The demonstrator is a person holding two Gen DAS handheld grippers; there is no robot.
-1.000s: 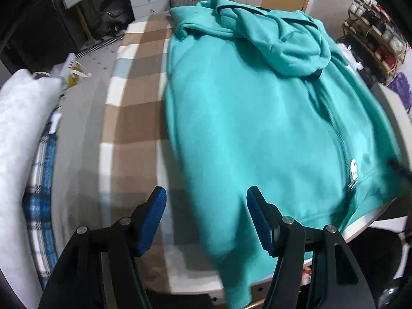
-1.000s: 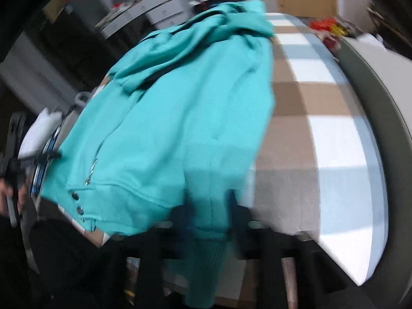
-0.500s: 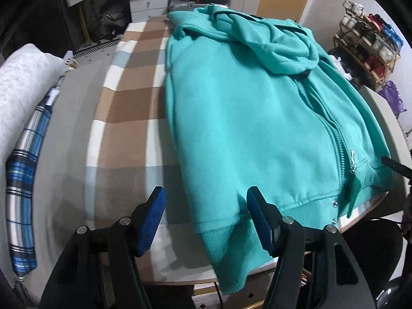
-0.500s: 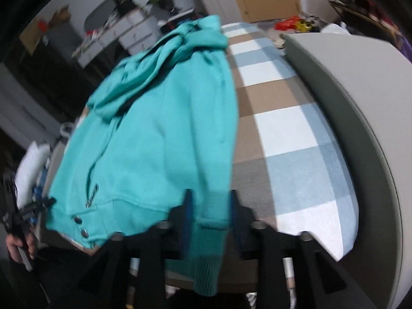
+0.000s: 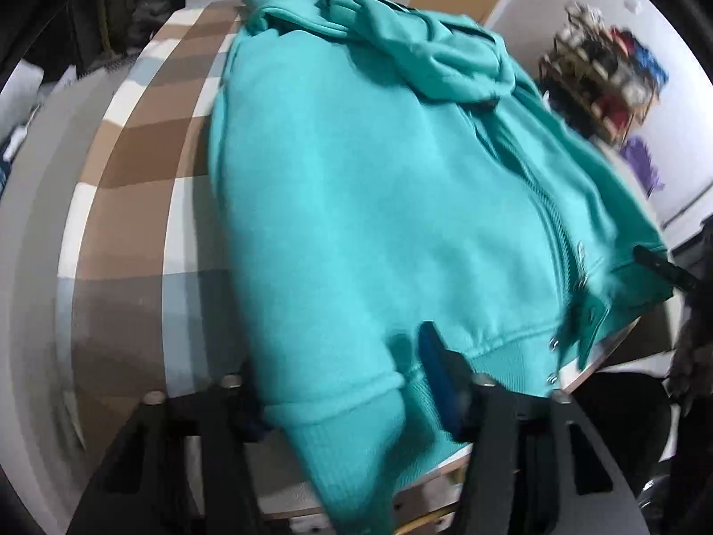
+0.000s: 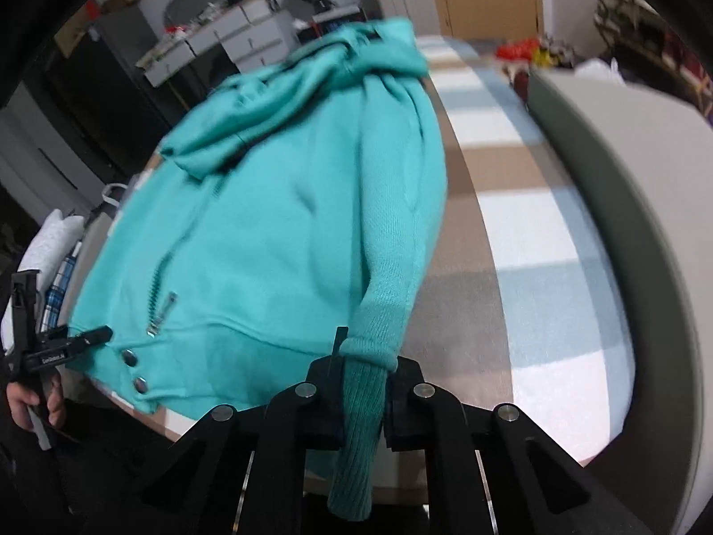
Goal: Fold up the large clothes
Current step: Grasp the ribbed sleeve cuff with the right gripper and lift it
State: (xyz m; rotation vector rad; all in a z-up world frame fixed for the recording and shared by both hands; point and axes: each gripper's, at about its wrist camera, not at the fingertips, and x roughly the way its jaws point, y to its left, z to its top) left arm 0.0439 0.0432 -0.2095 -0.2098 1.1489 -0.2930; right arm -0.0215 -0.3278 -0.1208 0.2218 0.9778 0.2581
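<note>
One teal zip hoodie (image 5: 370, 205) lies front-up on the checked cloth (image 5: 129, 232) of the desk, hood at 12 o'clock, hem at 6. The left gripper (image 5: 343, 383) has just been closing; one ribbed sleeve cuff (image 5: 352, 419) sits between its jaws, contact unclear. The right gripper (image 6: 363, 394), jaws just closed, pinches the other cuff (image 6: 361, 405).

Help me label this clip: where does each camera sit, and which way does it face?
Left wrist: on the left gripper, angled down along a teal hoodie on the checked table; its jaws, which have just been closing, straddle a sleeve cuff.
Right wrist: on the right gripper, angled down from the opposite side; its jaws, just closed, pinch the other cuff; a hand shows at left.
Shared: hoodie, table.
</note>
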